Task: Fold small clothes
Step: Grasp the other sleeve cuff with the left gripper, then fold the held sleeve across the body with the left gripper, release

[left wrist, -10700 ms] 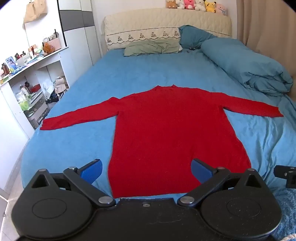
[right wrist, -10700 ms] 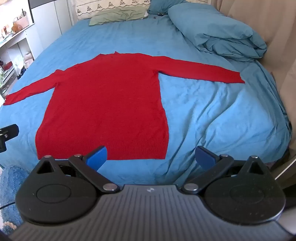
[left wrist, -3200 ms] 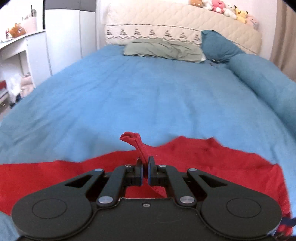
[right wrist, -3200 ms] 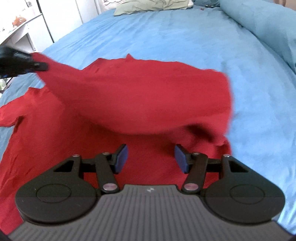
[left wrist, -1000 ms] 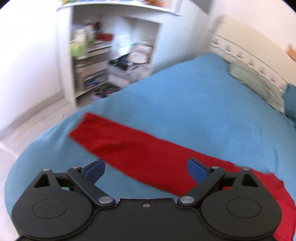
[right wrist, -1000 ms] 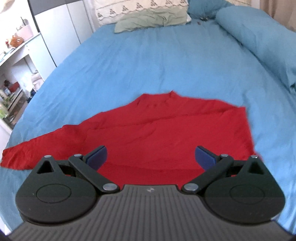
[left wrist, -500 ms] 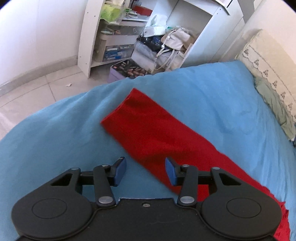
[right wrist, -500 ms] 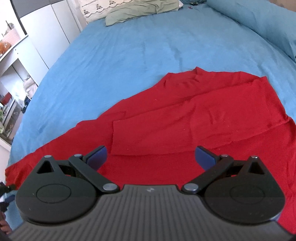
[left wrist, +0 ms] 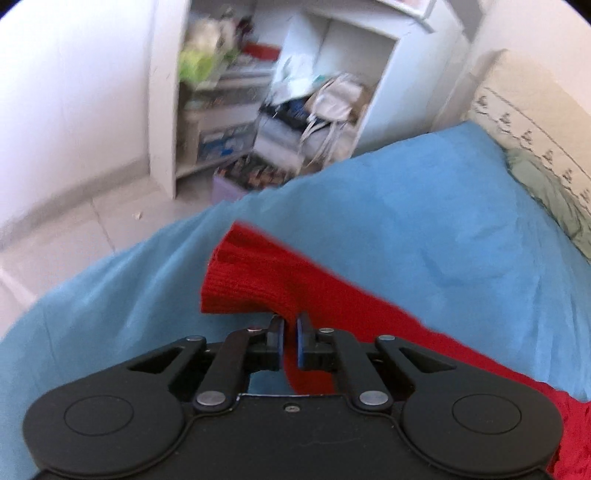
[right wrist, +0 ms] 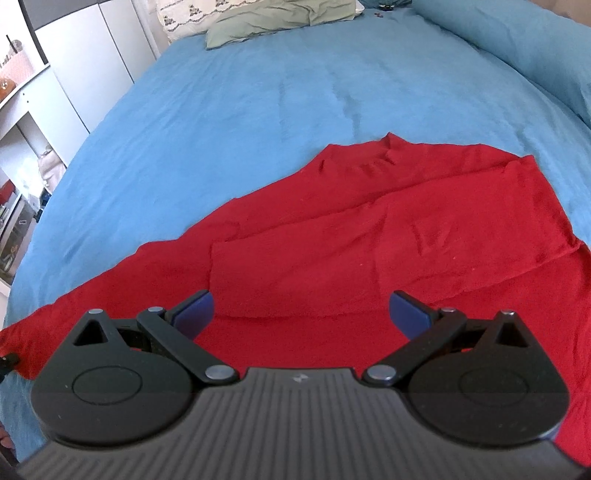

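one bed [right wrist: 258, 110] fills the room, covered edge to edge in a blue sheet, and one red sweater [right wrist: 369, 229] lies spread on it near the foot. one rolled blue duvet [right wrist: 517, 48] runs along the far right side, and one green pillow [right wrist: 277, 14] sits at the head against a cream headboard [left wrist: 535, 103]. one white shelf unit [left wrist: 295, 92] stands on the floor beside the bed, stuffed with bags and boxes too blurred to count.

there are two grippers. the left gripper [left wrist: 290, 328] has its jaws pressed nearly together on the cuff end of one sleeve [left wrist: 251, 273], and the ribbed cuff stands up off the sheet in front of the pads. the right gripper [right wrist: 301, 310] hovers over the sweater body with its jaws spread wide and nothing between them.

the right wrist view shows what the left cannot: the whole body of the sweater, the neckline pointing to the pillow, and the other sleeve [right wrist: 332, 258] already folded across the chest, its cuff lying flat near the left blue pad. it also shows the stretched-out sleeve running off to the lower left edge. the left wrist view alone shows the pinched cuff close up, the shelves, and the pale tiled floor [left wrist: 74, 229] below the bed's edge.
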